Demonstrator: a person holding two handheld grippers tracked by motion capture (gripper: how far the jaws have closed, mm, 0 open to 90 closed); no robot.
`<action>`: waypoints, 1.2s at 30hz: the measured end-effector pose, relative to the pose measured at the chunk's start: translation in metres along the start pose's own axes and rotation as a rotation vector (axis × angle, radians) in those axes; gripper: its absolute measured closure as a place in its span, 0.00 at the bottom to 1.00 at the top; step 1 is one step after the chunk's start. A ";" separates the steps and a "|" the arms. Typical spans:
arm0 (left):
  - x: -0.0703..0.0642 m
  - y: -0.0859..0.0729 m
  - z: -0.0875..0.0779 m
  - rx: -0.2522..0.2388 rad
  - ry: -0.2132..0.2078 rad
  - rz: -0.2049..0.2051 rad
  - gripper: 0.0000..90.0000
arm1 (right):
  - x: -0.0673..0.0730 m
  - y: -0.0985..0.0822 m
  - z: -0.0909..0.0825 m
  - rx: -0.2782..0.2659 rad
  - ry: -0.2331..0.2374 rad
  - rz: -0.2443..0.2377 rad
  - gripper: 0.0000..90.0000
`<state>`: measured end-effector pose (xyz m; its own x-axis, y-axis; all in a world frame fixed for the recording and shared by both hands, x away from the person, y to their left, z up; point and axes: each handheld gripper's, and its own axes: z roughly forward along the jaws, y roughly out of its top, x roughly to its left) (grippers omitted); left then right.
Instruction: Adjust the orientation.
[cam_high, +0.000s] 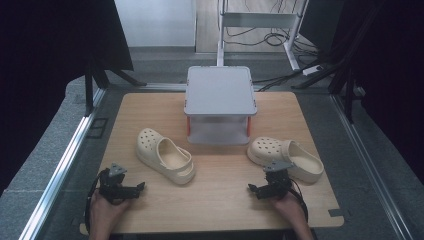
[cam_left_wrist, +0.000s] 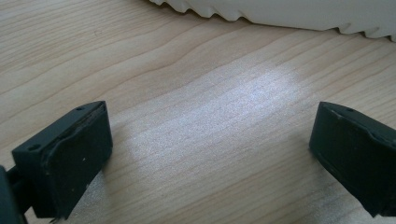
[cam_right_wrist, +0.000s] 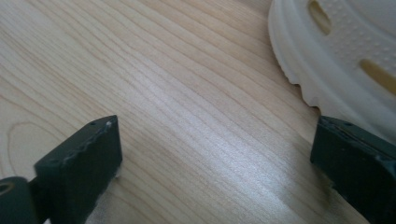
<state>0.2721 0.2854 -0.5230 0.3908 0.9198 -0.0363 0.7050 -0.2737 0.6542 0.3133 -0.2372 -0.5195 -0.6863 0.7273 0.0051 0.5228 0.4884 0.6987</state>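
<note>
Table (cam_high: 220, 200): 2 cream clogs, at 9 (cam_high: 165, 156) and 3 o'clock (cam_high: 286, 157). Left gripper (cam_high: 141, 185) and right gripper (cam_high: 251, 188) both released, empty.

The tabletop (cam_high: 220, 190) is pale wood with wavy grain. Both clogs, the left clog (cam_high: 165, 155) and the right clog (cam_high: 286, 158), are cream with dotted vent holes. The far small shelf stand (cam_high: 220, 92) is grey with orange posts. Both grippers are black.
</note>
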 end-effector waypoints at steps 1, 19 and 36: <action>0.000 0.000 0.000 0.000 0.000 -0.001 0.00 | 0.000 0.000 0.000 0.000 0.000 0.000 0.02; -0.002 0.003 0.003 -0.001 0.012 -0.014 0.00 | 0.000 -0.002 -0.002 -0.010 -0.001 0.007 0.06; -0.003 0.005 0.004 -0.002 0.013 -0.016 0.00 | 0.005 0.012 -0.011 0.032 0.055 0.003 0.09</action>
<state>0.2766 0.2802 -0.5231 0.3718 0.9276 -0.0364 0.7098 -0.2587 0.6551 0.3104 -0.2332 -0.5037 -0.7109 0.7017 0.0471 0.5401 0.5019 0.6756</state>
